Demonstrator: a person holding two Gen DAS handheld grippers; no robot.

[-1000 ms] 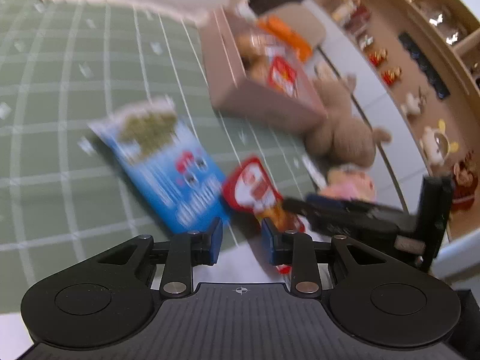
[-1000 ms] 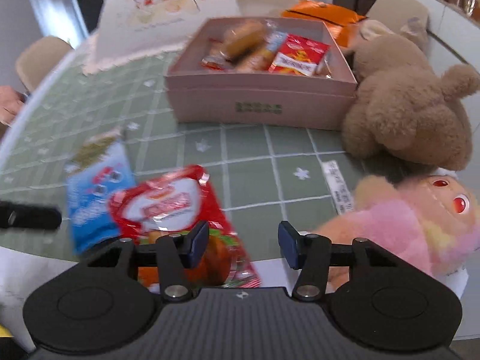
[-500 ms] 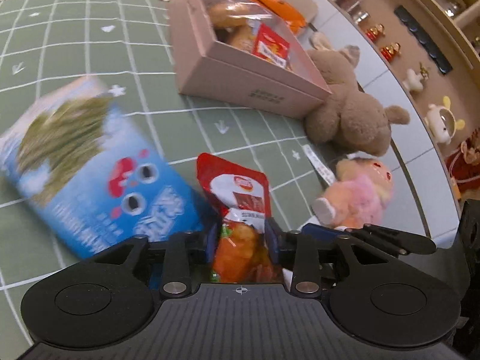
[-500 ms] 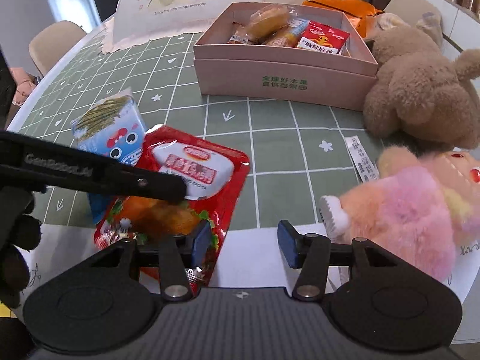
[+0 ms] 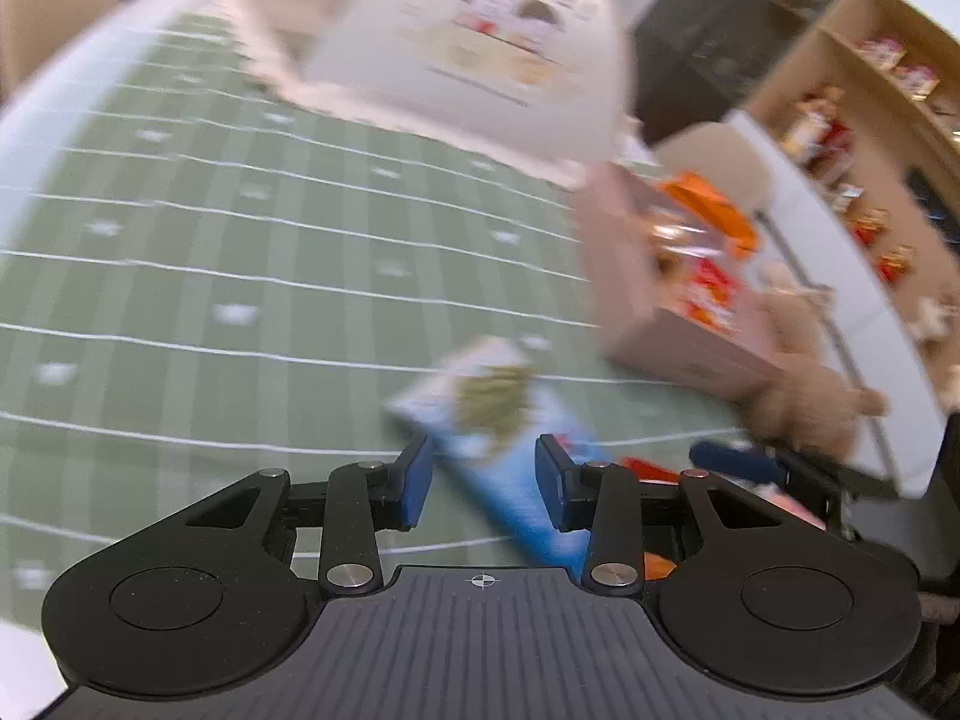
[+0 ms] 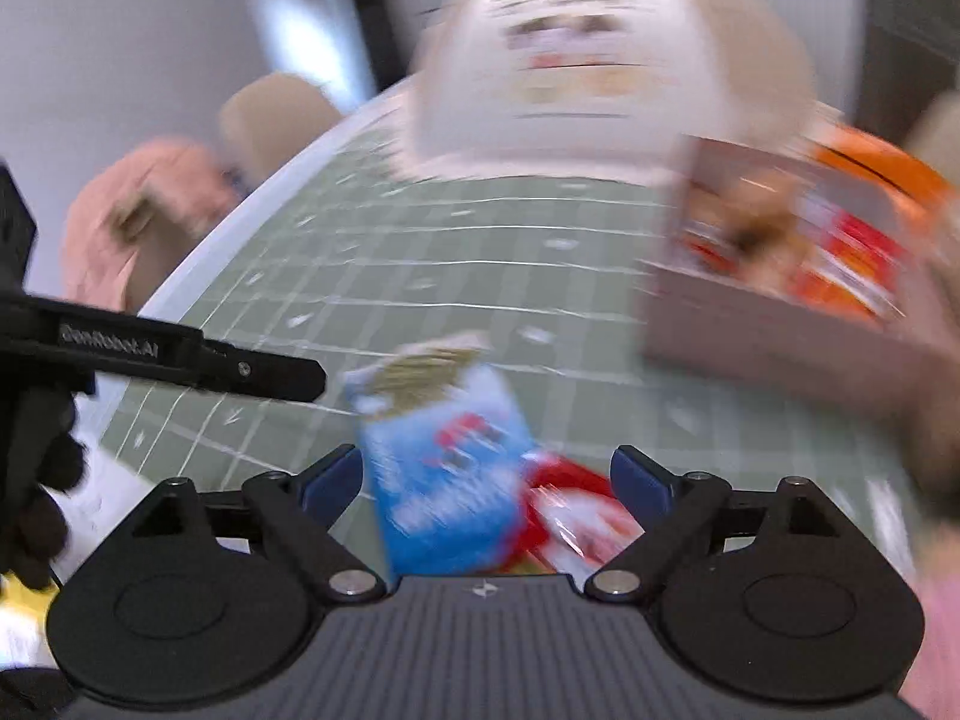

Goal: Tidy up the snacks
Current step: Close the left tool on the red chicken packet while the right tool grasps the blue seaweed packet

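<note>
Brightness: both views bright and evenly lit, daylight-like; the source itself cannot be told.
Blur: heavy motion smear ahead of the jaws in both views; the blue snack packet [image 5: 510, 450] between the jaws and the pink box [image 6: 780, 300] far right of them are streaked, print unreadable.
Sharpness: the left gripper [image 5: 480, 480] and right gripper [image 6: 486, 480] bodies stay crisp.
Shadows: soft and faint on the green checked tablecloth [image 5: 210, 276] left of the jaws.
Glare: the white lid [image 6: 570, 60] far ahead of the jaws is nearly washed out.
Distortion: fisheye bends the grid lines, dark corners.
</note>
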